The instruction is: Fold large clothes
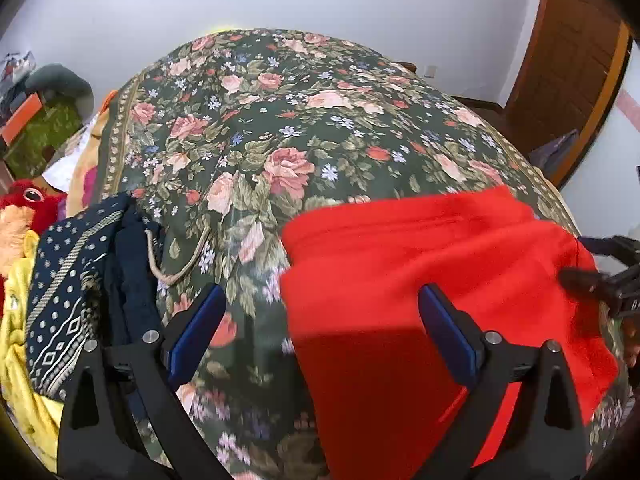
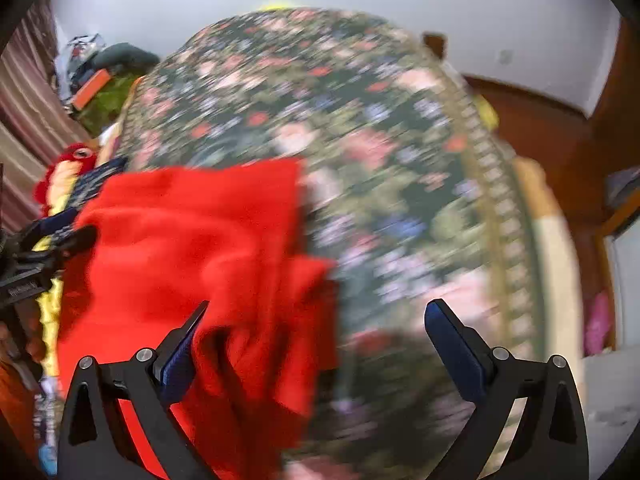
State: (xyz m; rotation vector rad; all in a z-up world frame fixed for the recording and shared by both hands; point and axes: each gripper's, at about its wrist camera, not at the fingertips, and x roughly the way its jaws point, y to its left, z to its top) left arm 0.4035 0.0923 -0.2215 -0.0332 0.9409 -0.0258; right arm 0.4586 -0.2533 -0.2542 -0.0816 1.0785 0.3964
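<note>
A red garment (image 1: 432, 280) lies on the floral bedspread (image 1: 280, 128), partly folded with a straight left edge. My left gripper (image 1: 320, 304) is open above its left edge, holding nothing. My right gripper (image 2: 316, 316) is open over the garment's bunched right edge (image 2: 248, 320), holding nothing. The right wrist view is blurred by motion. Each gripper shows at the side of the other's view: the right one (image 1: 600, 284) at the garment's right corner, the left one (image 2: 48, 248) at its left side.
A pile of clothes, dark blue patterned (image 1: 72, 280) and yellow (image 1: 20, 340), lies at the bed's left side beside a red plush toy (image 1: 28, 204). A wooden door (image 1: 568, 80) stands at the right. The bed's right edge (image 2: 552, 240) borders the floor.
</note>
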